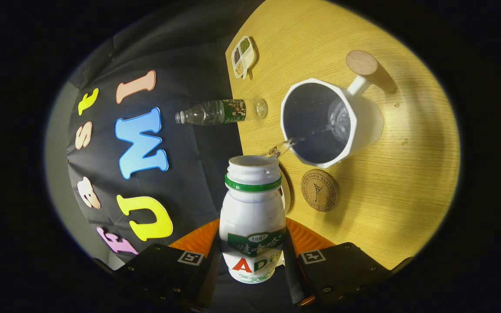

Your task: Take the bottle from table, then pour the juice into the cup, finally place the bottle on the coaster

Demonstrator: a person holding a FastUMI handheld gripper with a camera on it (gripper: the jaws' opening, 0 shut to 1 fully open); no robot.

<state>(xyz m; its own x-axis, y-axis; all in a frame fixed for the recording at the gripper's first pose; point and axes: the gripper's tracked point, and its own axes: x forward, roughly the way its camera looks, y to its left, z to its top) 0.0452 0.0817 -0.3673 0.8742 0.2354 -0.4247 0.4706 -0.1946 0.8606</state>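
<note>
My gripper (252,256) is shut on a white bottle (252,217) with a green neck ring and an uncapped mouth. The whole view is rolled sideways, so the bottle is tipped. A thin clear stream (282,147) leaves the bottle's mouth and runs into the white angular cup (363,126) just beyond it. Liquid pools inside the cup. The cup has a round wooden handle (370,69). A round cork coaster (318,190) lies on the wooden table (407,182) beside the cup, close to the bottle's neck.
A clear plastic water bottle (220,112) with a green label stands near the table's edge. A small divided dish (242,56) with grains sits further along that edge. A few drops (405,141) lie on the wood past the cup.
</note>
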